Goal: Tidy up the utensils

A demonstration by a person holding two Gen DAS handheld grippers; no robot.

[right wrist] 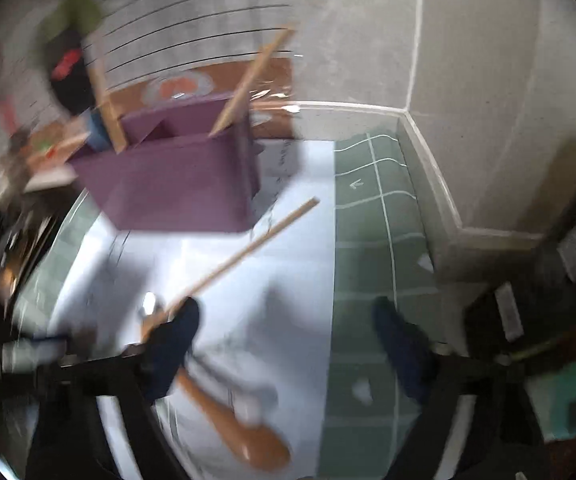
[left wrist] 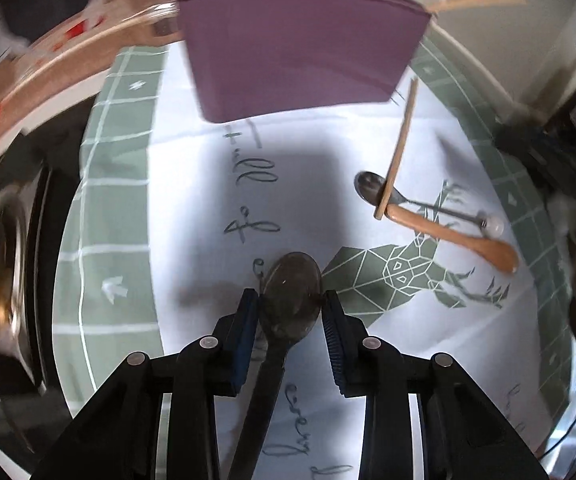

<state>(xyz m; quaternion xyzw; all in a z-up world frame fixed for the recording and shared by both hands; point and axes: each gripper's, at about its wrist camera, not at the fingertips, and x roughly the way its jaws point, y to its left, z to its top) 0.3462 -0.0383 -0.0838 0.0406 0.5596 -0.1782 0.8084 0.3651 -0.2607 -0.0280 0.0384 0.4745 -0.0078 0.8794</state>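
- Nearest, in the left wrist view: left tongs (left wrist: 289, 300) clenched on the bowl of a dark spoon (left wrist: 291, 300), pads against both of its edges, handle running back under the gripper; low over the printed cloth (left wrist: 208, 208), whether lifted or resting on it cannot be told
- Judged as the pick-up stage for this one utensil, not yet delivered
- Nearest, in the blurred right wrist view: right tongs (right wrist: 286, 310) released, jaws wide apart with only cloth between them; left finger (right wrist: 176, 336) over the loose pile, touching or not cannot be told
- Further out and to the right in the left wrist view: three pieces left to sort, namely a wooden spoon (left wrist: 451, 236), a metal spoon (left wrist: 371, 188) partly beneath it, and a single chopstick (left wrist: 399, 144) lying across both
- Farthest, at the far edge of the cloth: purple organizer (left wrist: 299, 52), with dividers visible in the right wrist view
- Already standing in it: two wooden sticks (right wrist: 248, 80) and something blue (right wrist: 98, 132), too blurred to name
- By this reckoning partly done: a few items stowed, one in hand, three waiting on the cloth
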